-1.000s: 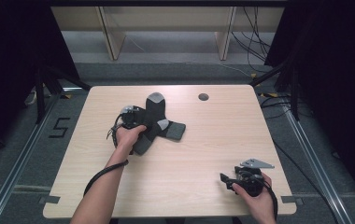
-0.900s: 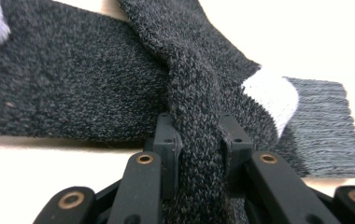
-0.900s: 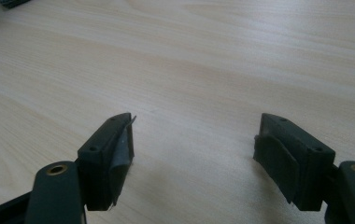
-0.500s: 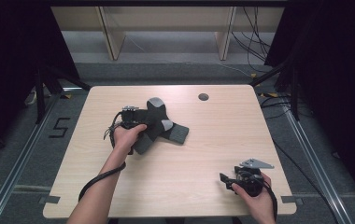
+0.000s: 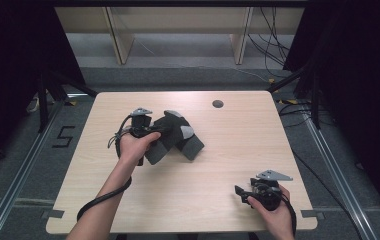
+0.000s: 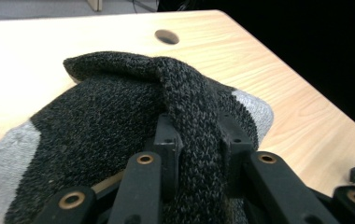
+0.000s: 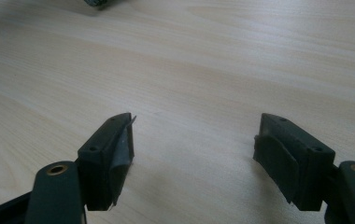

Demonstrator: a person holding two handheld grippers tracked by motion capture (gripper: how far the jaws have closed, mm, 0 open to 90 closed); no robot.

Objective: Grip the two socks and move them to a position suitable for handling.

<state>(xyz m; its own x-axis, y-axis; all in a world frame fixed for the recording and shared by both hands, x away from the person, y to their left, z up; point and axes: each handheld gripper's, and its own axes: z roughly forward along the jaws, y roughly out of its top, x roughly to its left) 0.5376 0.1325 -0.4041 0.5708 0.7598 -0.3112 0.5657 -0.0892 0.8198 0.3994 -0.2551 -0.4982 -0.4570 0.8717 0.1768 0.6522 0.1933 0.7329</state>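
In the high view, dark grey socks [image 5: 175, 140] are seen bunched left of the bench [image 5: 238, 150] centre, clamped by the left gripper [image 5: 159, 132]; the right gripper [image 5: 239, 192] is held near the front right corner, well apart. Ample bare bench is left to the right and front.

In the left gripper view, a fold of the socks [image 6: 185, 107] is pinched between the jaws; it could slip free if only one knit layer is caught.

In the right gripper view, the right gripper [image 7: 192, 154] is spread wide with nothing in it.
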